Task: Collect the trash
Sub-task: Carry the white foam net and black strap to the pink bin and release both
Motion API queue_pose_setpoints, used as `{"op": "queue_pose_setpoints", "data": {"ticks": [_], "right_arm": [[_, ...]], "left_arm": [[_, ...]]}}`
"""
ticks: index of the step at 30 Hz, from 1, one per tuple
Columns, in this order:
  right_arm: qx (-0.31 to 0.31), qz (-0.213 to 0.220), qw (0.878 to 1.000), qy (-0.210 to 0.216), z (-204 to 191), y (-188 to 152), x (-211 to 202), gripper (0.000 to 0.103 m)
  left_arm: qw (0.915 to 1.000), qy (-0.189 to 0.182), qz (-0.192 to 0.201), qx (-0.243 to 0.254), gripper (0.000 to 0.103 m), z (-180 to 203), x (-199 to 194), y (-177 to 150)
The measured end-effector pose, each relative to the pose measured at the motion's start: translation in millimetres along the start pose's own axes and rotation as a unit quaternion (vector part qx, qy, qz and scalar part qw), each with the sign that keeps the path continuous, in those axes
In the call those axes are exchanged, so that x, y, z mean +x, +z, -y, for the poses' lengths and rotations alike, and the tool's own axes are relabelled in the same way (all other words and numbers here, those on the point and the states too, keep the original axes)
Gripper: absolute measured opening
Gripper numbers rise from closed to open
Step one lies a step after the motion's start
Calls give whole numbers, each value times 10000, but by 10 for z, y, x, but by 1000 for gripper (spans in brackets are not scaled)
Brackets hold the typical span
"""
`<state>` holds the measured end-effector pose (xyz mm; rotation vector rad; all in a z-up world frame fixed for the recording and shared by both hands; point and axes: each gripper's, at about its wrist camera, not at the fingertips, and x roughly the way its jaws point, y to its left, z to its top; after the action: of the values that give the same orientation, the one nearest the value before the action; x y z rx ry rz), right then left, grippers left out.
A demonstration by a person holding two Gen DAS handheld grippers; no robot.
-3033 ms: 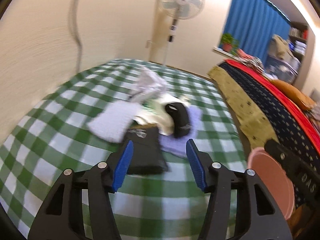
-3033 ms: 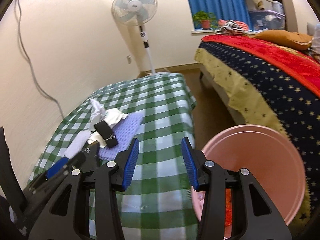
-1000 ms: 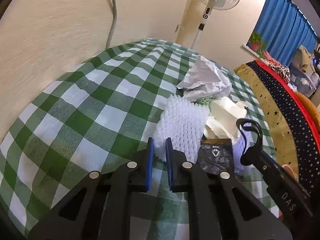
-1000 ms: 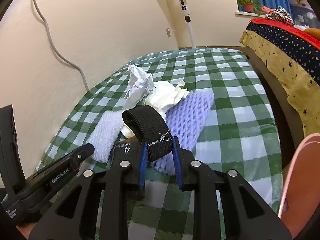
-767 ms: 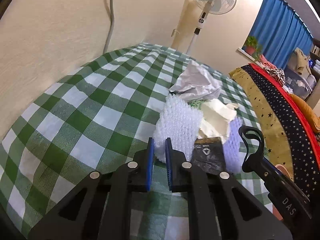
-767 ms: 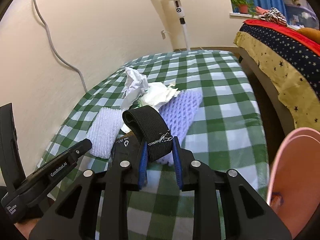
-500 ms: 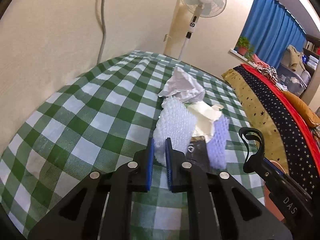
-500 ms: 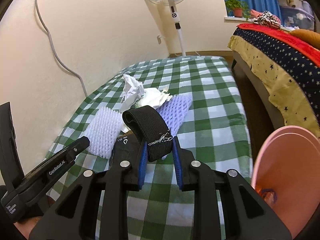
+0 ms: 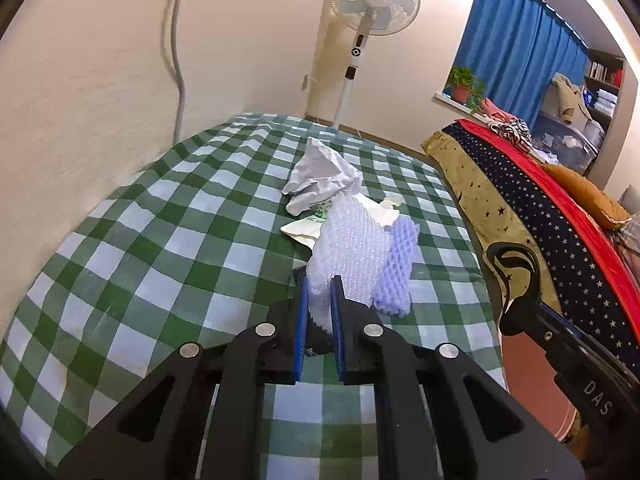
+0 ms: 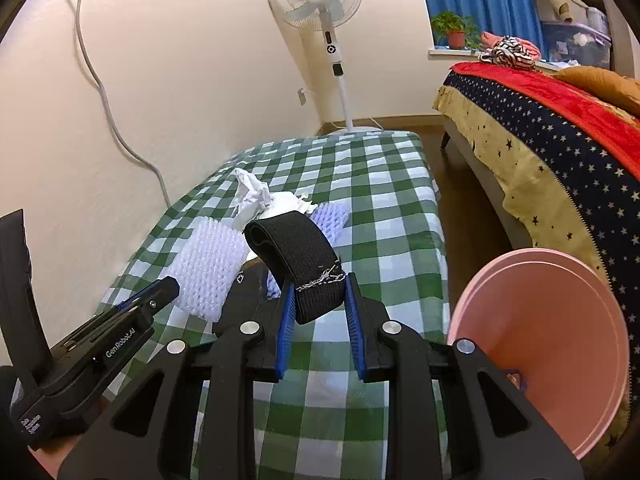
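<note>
My left gripper (image 9: 319, 300) is shut on a white foam net sleeve (image 9: 350, 248) and holds it above the green checked table (image 9: 160, 240). The sleeve also shows in the right wrist view (image 10: 208, 268). My right gripper (image 10: 317, 300) is shut on a black elastic band (image 10: 298, 256), lifted over the table. On the table lie a purple foam net (image 9: 396, 272), crumpled white paper (image 9: 320, 176), a cream wrapper (image 9: 384, 212) and a flat black packet (image 10: 248, 300). A pink bin (image 10: 548, 344) stands at the right beside the table.
A standing fan (image 10: 320, 0) is at the table's far end by the cream wall, with a grey cable (image 9: 178, 40) down the wall. A bed with a starry blue and red cover (image 10: 560, 136) lies to the right across a strip of floor.
Both grippers closed on their items earlier and have since risen and pulled back from the pile. The white sleeve is lifted off the table and the bin has come into fuller view.
</note>
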<state>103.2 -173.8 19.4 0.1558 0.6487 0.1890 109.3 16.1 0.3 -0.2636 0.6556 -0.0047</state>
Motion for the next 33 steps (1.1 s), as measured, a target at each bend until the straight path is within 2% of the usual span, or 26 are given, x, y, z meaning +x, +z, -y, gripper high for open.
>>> {"op": "queue_pose_setpoints", "data": {"ticks": [33], "right_arm": [[433, 246, 9971, -574, 439, 48, -429, 24]], "left_arm": [[9984, -346, 100, 445, 11, 404, -172, -52]]}}
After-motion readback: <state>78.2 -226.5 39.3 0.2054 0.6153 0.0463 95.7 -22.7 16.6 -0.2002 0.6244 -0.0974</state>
